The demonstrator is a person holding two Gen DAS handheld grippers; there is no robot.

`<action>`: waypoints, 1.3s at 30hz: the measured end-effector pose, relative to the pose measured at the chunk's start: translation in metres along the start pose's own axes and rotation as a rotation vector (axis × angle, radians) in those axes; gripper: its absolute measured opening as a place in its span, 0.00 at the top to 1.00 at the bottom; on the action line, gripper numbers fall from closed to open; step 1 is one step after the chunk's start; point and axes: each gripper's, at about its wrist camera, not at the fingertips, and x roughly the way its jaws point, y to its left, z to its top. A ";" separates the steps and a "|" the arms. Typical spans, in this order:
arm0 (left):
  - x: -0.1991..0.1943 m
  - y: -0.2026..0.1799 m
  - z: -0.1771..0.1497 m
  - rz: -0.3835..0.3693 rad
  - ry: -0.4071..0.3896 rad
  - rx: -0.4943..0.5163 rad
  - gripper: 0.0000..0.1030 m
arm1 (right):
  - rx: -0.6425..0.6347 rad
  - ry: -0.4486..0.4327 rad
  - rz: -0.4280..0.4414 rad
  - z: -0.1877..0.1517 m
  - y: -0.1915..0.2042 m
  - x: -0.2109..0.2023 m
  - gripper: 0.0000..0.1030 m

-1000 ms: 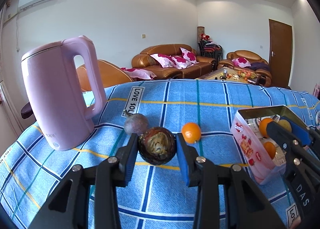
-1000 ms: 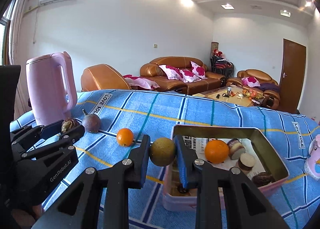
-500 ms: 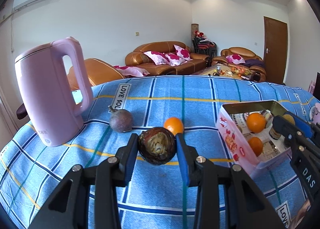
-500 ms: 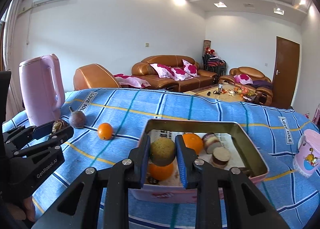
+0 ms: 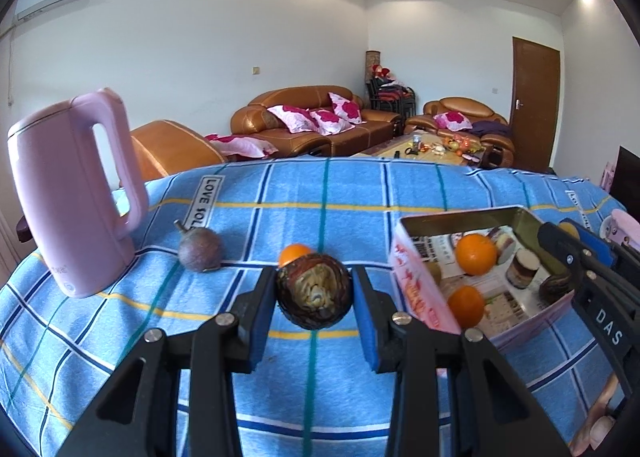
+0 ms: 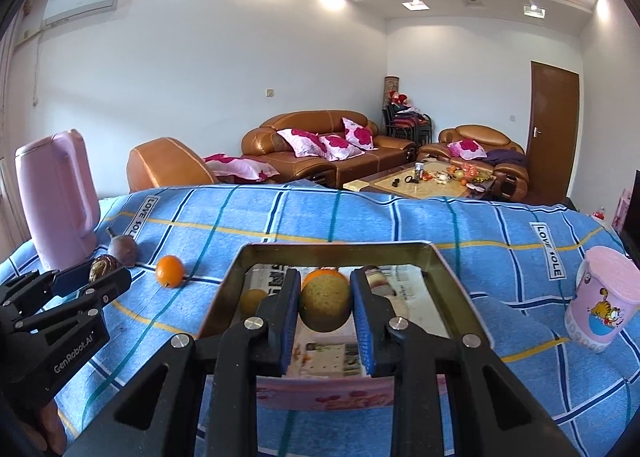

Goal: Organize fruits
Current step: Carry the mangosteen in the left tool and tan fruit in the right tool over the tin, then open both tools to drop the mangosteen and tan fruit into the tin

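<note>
The pink tin (image 6: pixel 460 293) at twelve o'clock on the surface (image 6: pixel 400 225) already holds several fruits. The right hand-held gripper (image 6: pixel 325 307) grasps a greenish fruit (image 6: pixel 325 307) over it; the left hand-held gripper (image 5: pixel 315 297) clenches a dark fruit (image 5: pixel 315 297). An orange (image 6: pixel 170 271) and a purple fruit (image 6: pixel 123 250) wait at ten o'clock.

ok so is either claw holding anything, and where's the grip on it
Both. The left claw pinches a dark brown mottled fruit across its sides; the right claw pinches a yellow-green fruit across its sides, above the tin.
</note>
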 end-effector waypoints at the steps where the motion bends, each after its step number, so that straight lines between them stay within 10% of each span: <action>1: 0.000 -0.003 0.001 -0.005 -0.002 0.003 0.62 | -0.001 -0.004 -0.007 0.000 -0.002 0.000 0.73; 20: 0.017 -0.067 0.026 -0.198 -0.014 0.048 0.62 | 0.112 -0.033 -0.118 0.015 -0.072 0.001 0.74; 29: 0.044 -0.101 0.025 -0.247 0.062 0.039 0.62 | 0.219 0.000 0.080 0.016 -0.091 0.025 0.73; 39: 0.057 -0.111 0.021 -0.251 0.105 0.057 0.62 | 0.196 0.110 0.046 0.013 -0.088 0.059 0.73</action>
